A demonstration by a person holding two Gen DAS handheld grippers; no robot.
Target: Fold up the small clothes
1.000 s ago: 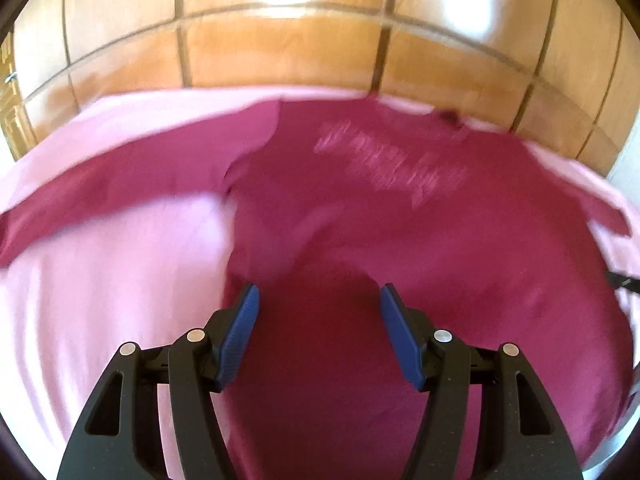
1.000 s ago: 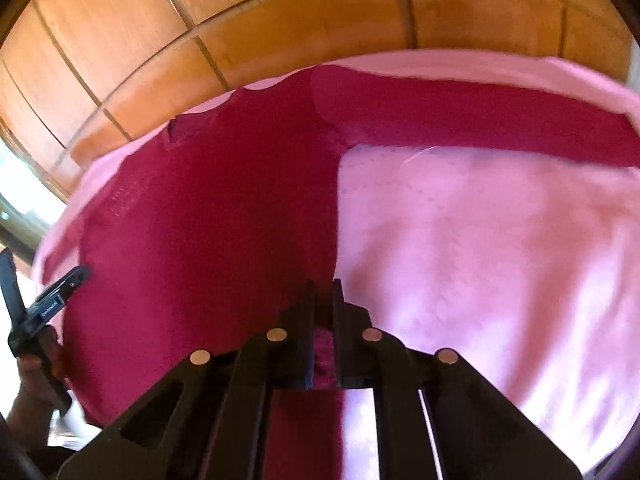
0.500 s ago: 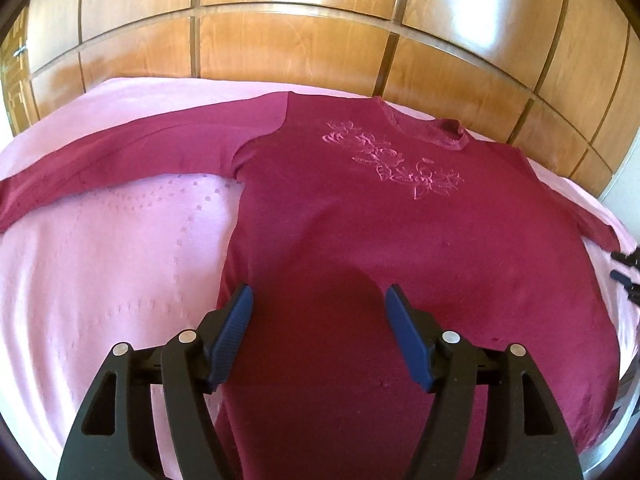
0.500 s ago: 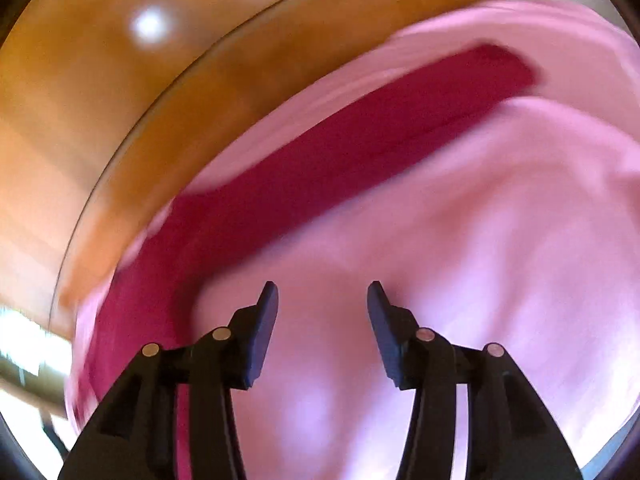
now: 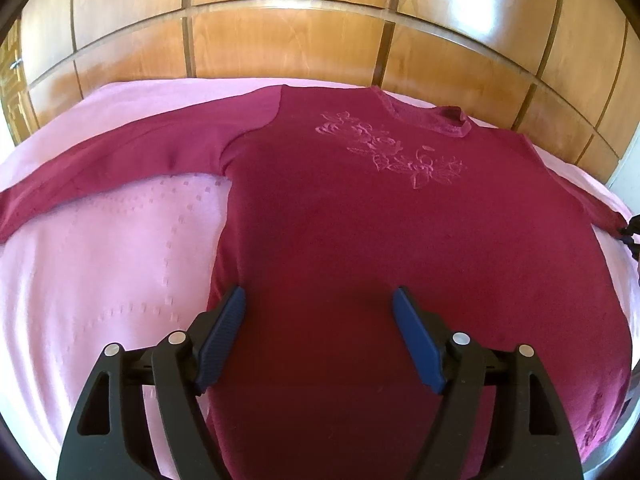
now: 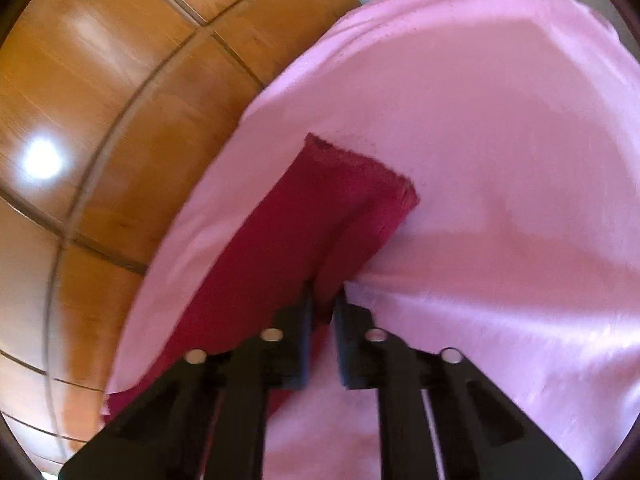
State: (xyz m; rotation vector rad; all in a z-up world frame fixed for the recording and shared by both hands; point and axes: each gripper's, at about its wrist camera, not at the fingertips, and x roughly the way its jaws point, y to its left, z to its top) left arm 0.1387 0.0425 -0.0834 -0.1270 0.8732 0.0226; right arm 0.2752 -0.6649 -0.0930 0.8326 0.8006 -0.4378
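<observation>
Across the pink bed [image 5: 100,272] a maroon sweater [image 5: 360,220] lies flat, collar toward the wooden panelling [image 5: 280,40]. Above its hem the left claw [image 5: 320,312] has just been widening, empty. The right claw [image 6: 325,304] has just snapped closed, pinching the sleeve [image 6: 320,208] near its cuff.

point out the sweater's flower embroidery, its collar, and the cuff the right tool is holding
flower embroidery [image 5: 394,152], left wrist view, middle of the stitched blossoms on the chest
collar [image 5: 436,118], left wrist view, front ribbed edge of the neckline
cuff [image 6: 360,172], right wrist view, end of the sleeve beyond the shut right tool [image 6: 325,304]
</observation>
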